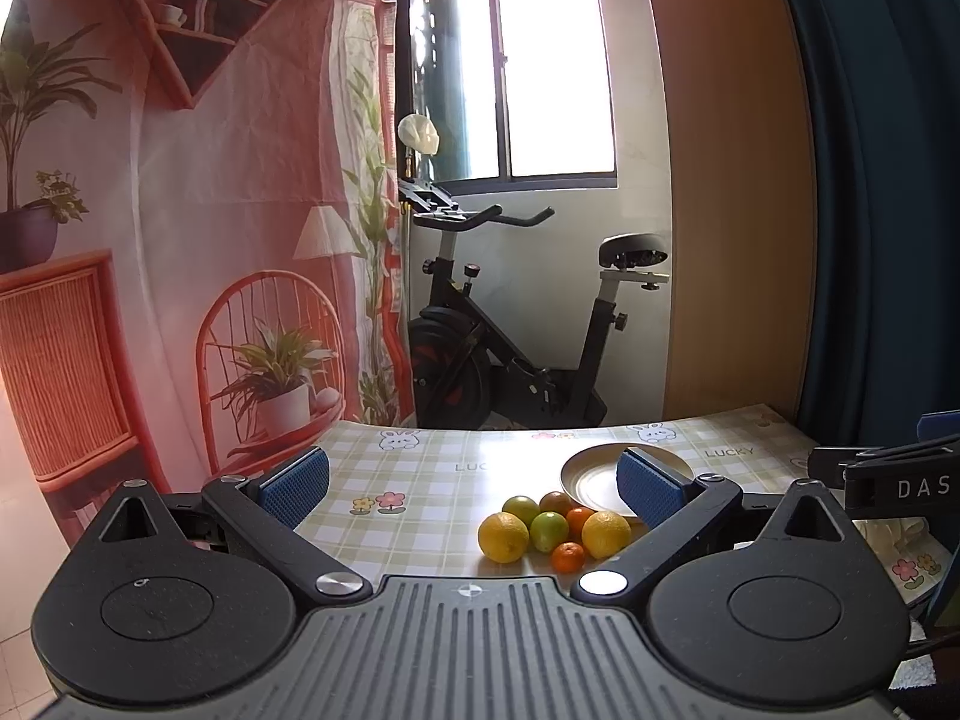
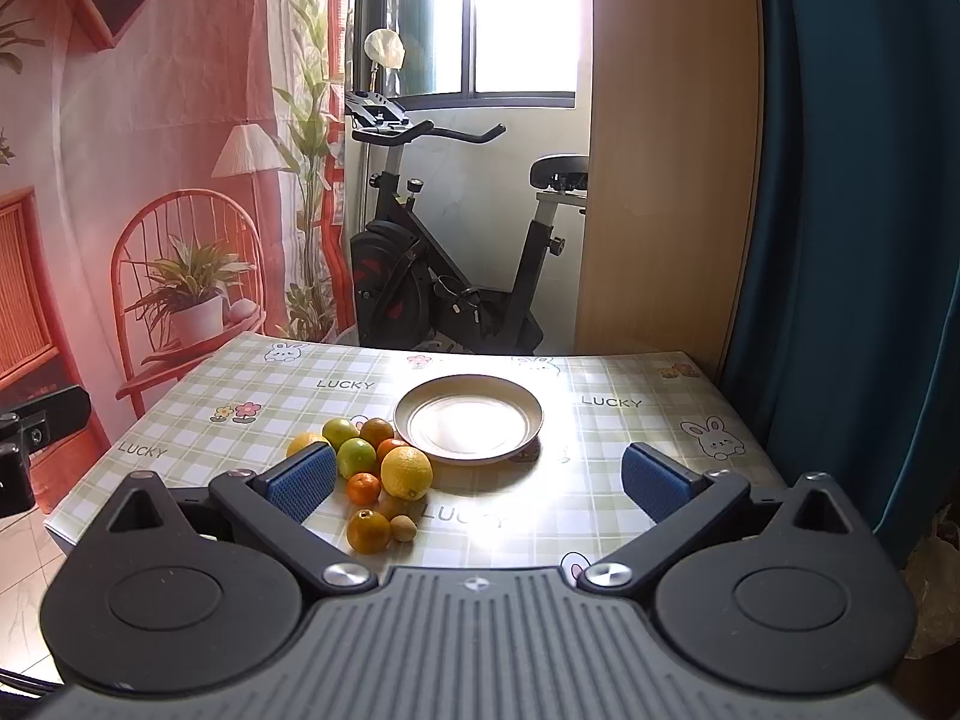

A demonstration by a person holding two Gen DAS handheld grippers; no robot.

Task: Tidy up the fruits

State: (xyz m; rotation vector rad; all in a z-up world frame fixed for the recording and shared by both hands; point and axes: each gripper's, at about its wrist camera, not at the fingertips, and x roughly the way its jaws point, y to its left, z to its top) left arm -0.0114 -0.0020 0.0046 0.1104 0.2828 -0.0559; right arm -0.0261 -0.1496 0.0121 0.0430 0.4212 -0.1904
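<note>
Both grippers hover over the near edge of the table [image 2: 630, 378], jaws spread wide, nothing between the pads.

Left gripper [image 1: 474, 480]: empty, tilted slightly down. The fruit pile [image 1: 549, 525] lies just ahead of the jaws, nearer the right finger than the left. Big lemon [image 1: 503, 536] on the pile's left, second lemon [image 1: 606, 534] on its right, almost under the right pad [image 1: 645, 486]. A lime [image 1: 549, 531] between them, a small orange [image 1: 567, 558] closest in. The plate [image 1: 591, 468] is past the pile, partly hidden by the right pad.

Right gripper [image 2: 480, 480]: empty, tilted down more. Pile sits by its left finger: one lemon [image 2: 407, 472] just inside the left pad [image 2: 303, 483], a lime [image 2: 357, 457] touching that pad's edge in view, another orange [image 2: 368, 531] and a small brown fruit [image 2: 403, 528] closest to the gripper body. Plate [image 2: 468, 417] straight ahead beyond the jaws, empty, beside the pile but not under it. All fruit on the cloth, none on the plate.

Part of the right gripper shows at the far right edge of the left view.
</note>
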